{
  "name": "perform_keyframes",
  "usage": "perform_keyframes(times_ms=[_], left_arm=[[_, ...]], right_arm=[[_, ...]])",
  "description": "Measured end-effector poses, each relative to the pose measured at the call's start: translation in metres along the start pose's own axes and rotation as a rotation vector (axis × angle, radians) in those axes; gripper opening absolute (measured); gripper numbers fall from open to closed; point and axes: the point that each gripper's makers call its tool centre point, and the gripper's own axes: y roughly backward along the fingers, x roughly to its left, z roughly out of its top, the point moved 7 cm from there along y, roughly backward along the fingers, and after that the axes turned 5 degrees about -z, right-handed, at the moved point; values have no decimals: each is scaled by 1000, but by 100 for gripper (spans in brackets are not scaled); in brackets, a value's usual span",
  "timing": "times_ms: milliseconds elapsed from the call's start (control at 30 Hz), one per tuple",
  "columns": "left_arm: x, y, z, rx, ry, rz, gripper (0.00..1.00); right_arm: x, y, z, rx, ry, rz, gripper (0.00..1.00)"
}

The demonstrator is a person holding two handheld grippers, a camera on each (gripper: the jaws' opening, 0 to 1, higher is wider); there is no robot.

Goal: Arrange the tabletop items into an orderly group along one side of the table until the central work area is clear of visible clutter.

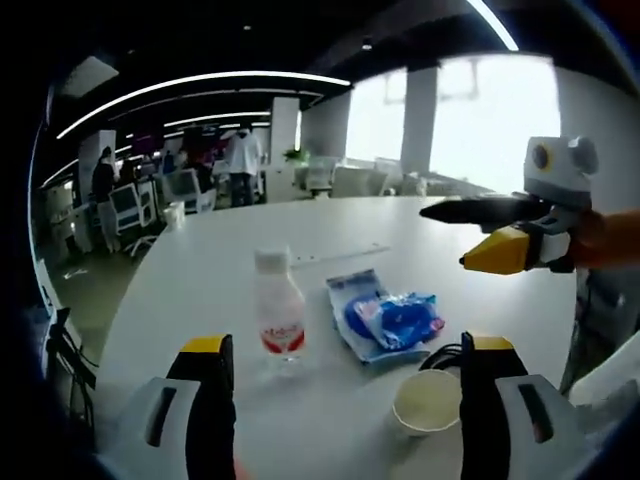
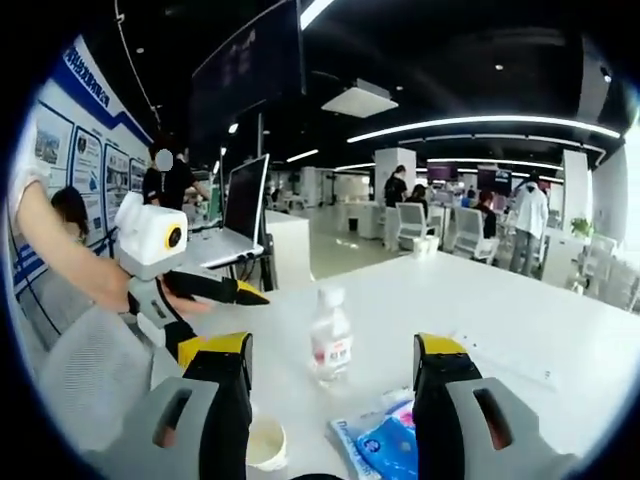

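Observation:
A small clear water bottle [image 1: 279, 315] with a white cap and red label stands upright on the white table [image 1: 190, 270]. To its right lies a blue snack packet [image 1: 386, 318], and a white paper cup [image 1: 427, 400] stands nearer to me. My left gripper [image 1: 346, 345] is open, held short of these items. My right gripper [image 1: 478, 232] comes in from the right above the table, jaws apart. In the right gripper view, the bottle [image 2: 331, 345], cup [image 2: 265, 441] and packet [image 2: 385, 442] lie ahead of my open right gripper [image 2: 335, 343]. The left gripper [image 2: 222, 305] hangs at the left, in a hand.
A thin white strip [image 1: 340, 255] lies on the table beyond the packet. A black cable [image 1: 446, 354] curls beside the cup. A laptop [image 2: 245, 212] sits on a desk to the left. Office chairs, desks and several people stand far behind the table [image 2: 520, 310].

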Motion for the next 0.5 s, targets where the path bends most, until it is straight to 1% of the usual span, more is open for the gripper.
perform_keyframes(times_ms=[100,167,233,300,400,500], left_arm=[[-2,-2,1,8,-4,17,89],[-6,-4,2,-1,10,23,90],[-9,-7,3,7,-1,38,89],[-13,-9,3,14,-4,52,89],[-23,-13,5,11,21,98,89],[-35,-19,5,22,13,120,89]], right_arm=[[-7,10,-2,-11,-7,-2,63],[-17,16,-7,-15,-23,-10,63],[-26,22,-12,-12,-36,-7,63],[-32,29,-17,-6,-41,15,63],[-43,39,-22,10,-36,56,63],[-59,48,-26,16,-46,84,63]])
